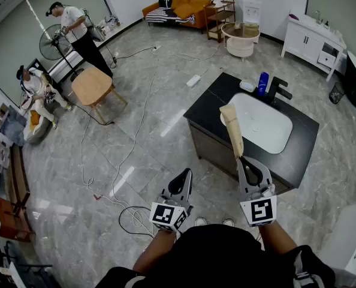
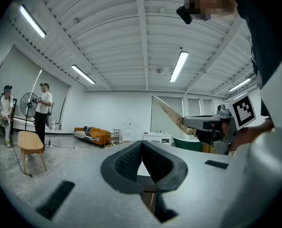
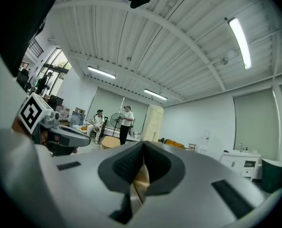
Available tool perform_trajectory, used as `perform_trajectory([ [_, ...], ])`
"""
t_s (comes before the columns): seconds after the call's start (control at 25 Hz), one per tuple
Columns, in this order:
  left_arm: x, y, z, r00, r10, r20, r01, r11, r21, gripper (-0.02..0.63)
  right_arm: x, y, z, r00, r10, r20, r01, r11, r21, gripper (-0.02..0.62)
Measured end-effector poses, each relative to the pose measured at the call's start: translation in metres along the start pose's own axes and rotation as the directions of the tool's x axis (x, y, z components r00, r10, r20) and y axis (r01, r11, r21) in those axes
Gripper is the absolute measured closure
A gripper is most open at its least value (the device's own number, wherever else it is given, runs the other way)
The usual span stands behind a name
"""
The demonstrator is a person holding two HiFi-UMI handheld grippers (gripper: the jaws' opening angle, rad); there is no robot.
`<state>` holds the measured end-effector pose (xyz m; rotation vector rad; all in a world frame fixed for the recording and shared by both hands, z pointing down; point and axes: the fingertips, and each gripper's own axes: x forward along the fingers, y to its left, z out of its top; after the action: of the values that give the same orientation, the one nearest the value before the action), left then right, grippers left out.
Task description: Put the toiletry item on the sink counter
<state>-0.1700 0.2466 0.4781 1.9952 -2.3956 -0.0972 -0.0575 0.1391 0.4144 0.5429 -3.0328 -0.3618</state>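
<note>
A long beige toiletry tube (image 1: 232, 131) sticks up and forward from my right gripper (image 1: 243, 159), which is shut on its lower end. The tube's tip hangs over the near left part of the dark sink counter (image 1: 211, 107), beside the white basin (image 1: 259, 128). In the right gripper view the tube (image 3: 153, 122) rises past the jaws of the right gripper (image 3: 143, 167), its crimped end pinched between them. My left gripper (image 1: 182, 176) is shut and empty, held over the floor left of the counter. The left gripper (image 2: 142, 163) view shows the tube (image 2: 172, 113) to its right.
On the counter's far edge stand a blue bottle (image 1: 262, 83), a black faucet (image 1: 278, 89) and a small white dish (image 1: 247, 86). Cables (image 1: 133, 155) trail over the floor. A wooden stool (image 1: 92, 86), a fan (image 1: 52, 41) and two persons are at far left.
</note>
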Motion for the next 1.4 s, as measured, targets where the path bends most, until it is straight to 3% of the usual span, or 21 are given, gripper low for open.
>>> perform_trajectory([
  [0.4,-0.005,0.009,0.0,1.0,-0.001,-0.007,0.001,1.0,-0.004,0.597,0.008,0.006,0.0,1.0,0.002,-0.004,-0.002,0.999,0.04,0.589],
  [0.76,-0.009,0.032,0.002,0.999,-0.048,0.007,0.048,0.999,-0.013,0.597,0.018,0.013,-0.013,0.997,-0.069,0.016,0.068,0.996,0.061,0.581],
  [1.0,-0.001,0.034,-0.01,0.994,-0.101,-0.026,0.101,0.995,-0.019,0.597,0.024,0.009,-0.01,0.993,-0.119,0.003,0.119,0.991,0.067,0.583],
  [1.4,0.073,0.016,-0.035,0.98,-0.185,-0.071,0.185,0.983,-0.013,0.597,0.029,-0.062,-0.043,0.973,-0.229,-0.035,0.231,0.97,0.076,0.581],
])
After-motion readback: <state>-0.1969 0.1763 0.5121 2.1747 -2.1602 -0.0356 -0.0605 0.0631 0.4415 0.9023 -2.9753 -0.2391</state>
